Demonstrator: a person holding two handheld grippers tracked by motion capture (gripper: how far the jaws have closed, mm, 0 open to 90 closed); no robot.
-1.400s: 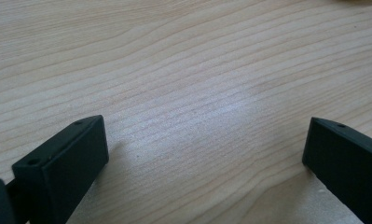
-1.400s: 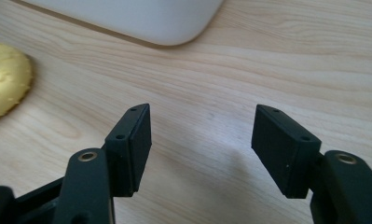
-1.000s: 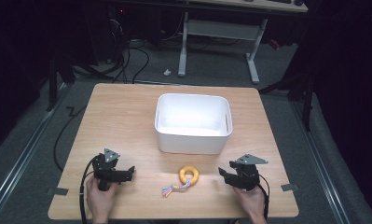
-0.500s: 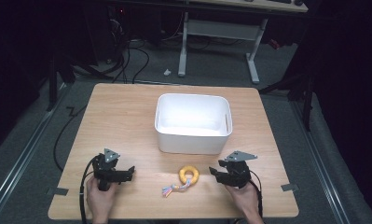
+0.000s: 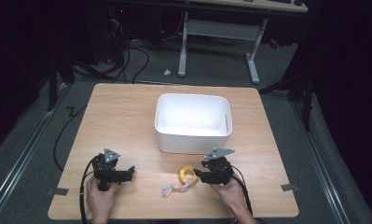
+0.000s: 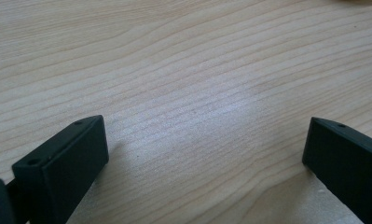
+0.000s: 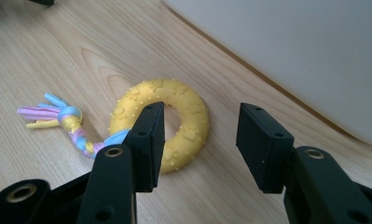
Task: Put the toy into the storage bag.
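Currently your table (image 5: 127, 112) carries the white bin (image 5: 193, 122), the yellow ring toy (image 7: 174, 123) just before it, right gripper (image 7: 200, 140) half-open, empty, straddling its rim — closing may pinch only the edge and skid; left gripper (image 6: 202, 154) wide, empty

Matt wood-grain table (image 6: 183, 74), nubbly ring (image 7: 193, 116)

Lab: floor cables (image 5: 127, 60), desk frame (image 5: 216, 42), dark surround.
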